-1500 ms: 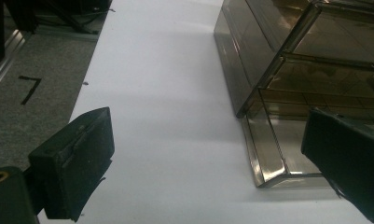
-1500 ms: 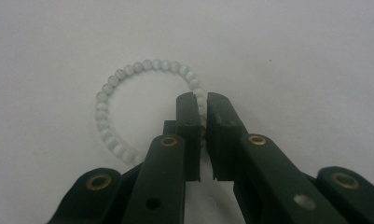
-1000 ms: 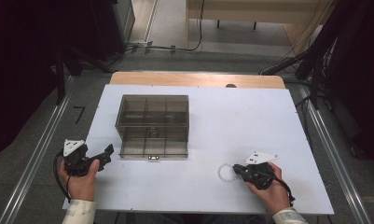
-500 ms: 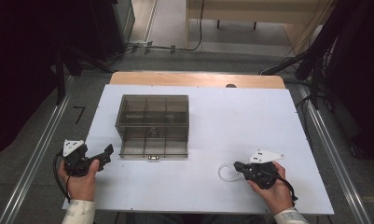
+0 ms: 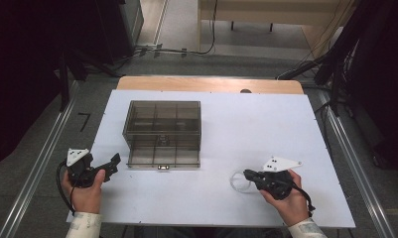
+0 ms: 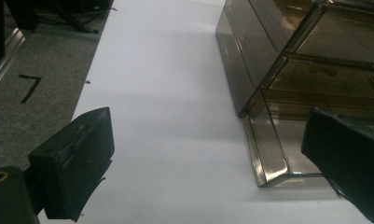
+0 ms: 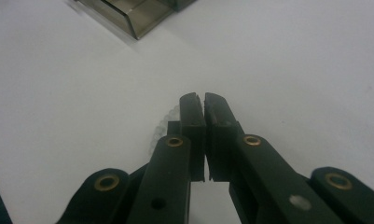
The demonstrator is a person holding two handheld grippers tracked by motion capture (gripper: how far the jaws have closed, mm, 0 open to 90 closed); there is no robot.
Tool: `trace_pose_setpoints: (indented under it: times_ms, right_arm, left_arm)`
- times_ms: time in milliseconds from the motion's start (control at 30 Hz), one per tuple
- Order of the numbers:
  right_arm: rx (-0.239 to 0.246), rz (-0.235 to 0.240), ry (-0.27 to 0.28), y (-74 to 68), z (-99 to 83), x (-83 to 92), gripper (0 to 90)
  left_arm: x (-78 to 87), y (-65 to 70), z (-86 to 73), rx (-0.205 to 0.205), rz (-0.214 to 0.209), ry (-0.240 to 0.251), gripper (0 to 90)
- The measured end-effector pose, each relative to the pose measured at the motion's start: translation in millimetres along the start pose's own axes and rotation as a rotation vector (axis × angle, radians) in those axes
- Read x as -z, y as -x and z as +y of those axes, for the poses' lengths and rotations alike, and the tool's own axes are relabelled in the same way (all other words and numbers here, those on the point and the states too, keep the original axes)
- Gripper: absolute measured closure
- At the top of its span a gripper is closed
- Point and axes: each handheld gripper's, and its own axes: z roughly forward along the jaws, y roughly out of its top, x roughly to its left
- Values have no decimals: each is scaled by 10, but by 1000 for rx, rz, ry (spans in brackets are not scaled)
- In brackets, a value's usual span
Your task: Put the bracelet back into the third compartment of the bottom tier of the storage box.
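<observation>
My right gripper [image 7: 204, 100] hides most of the clear beaded ring [image 7: 162, 125], which peeks out left of its jaws, perhaps pinched. The smoky box [image 7: 138, 14], far ahead, is cut by the top edge.

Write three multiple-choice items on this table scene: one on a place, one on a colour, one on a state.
1. Where does the clear ring lie? A) on the floor B) at the right tongs' tips C) by the left hand
2. The box is: A) smoky brown B) red C) white
3. The left tongs stand: A) shut B) open C) shut on the ring

1 B, the ring sits on the white table at those tips. 2 A, its see-through walls look brown. 3 B, the left gripper view shows a wide gap between the jaws.
</observation>
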Motion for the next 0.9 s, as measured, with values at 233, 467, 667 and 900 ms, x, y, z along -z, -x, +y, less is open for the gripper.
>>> trace_pose_setpoints:
  times_ms: [233, 467, 667, 900]
  right_arm:
    - [24, 23, 17, -82, 111, 14, 853]
    - [35, 27, 18, -100, 164, 17, 853]
    - [44, 35, 28, -123, 221, 4, 853]
    - [58, 47, 32, -175, 307, -47, 853]
  left_arm:
    - [2, -4, 0, 2, 0, -1, 31]
    - [2, -1, 1, 2, -1, -1, 30]
    - [3, -4, 1, 2, -1, -1, 30]
    - [2, -4, 2, 1, -3, -1, 31]
